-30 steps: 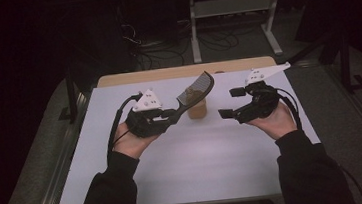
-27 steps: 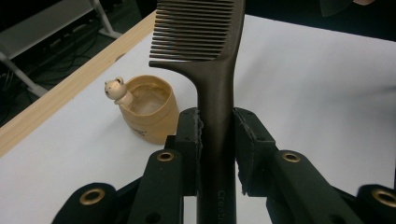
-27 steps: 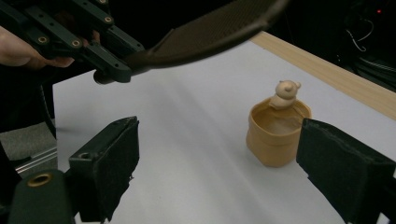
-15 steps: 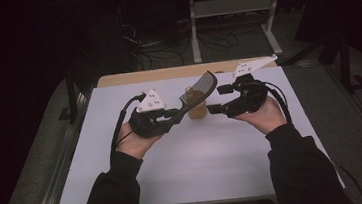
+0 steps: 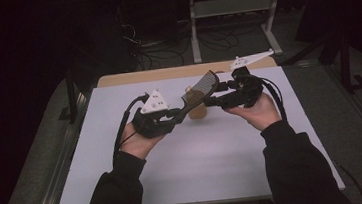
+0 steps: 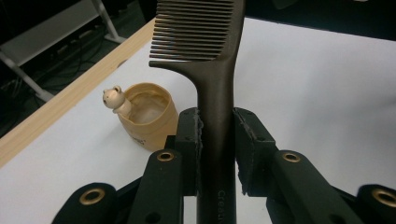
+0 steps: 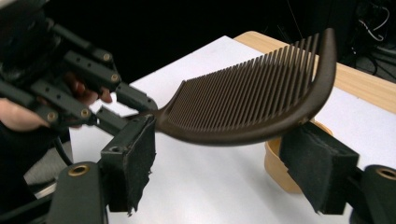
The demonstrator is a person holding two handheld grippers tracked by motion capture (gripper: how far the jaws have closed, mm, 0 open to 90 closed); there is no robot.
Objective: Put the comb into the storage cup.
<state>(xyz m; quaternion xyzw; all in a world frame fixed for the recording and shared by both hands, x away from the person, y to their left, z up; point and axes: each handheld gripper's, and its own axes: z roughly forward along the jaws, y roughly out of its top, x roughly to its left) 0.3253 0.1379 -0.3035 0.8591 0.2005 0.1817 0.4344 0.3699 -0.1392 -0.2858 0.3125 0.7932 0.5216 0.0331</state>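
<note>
My left tongs (image 6: pixel 217 140) are clamped on the handle of the dark brown plastic comb (image 5: pixel 201 86) — its toothed end sits between my right tongs (image 7: pixel 229 172), which have just been closing, pads apart, above the white surface (image 5: pixel 200 165).

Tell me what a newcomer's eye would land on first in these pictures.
First the dark comb, held up over the middle of the white table, its handle clamped in the left gripper. Next the right gripper, whose jaws have just been closing, with the comb's toothed head between the pads but not yet pressed. Last, the small tan cup with a bear figure on its rim, standing on the table just behind the comb.
</note>
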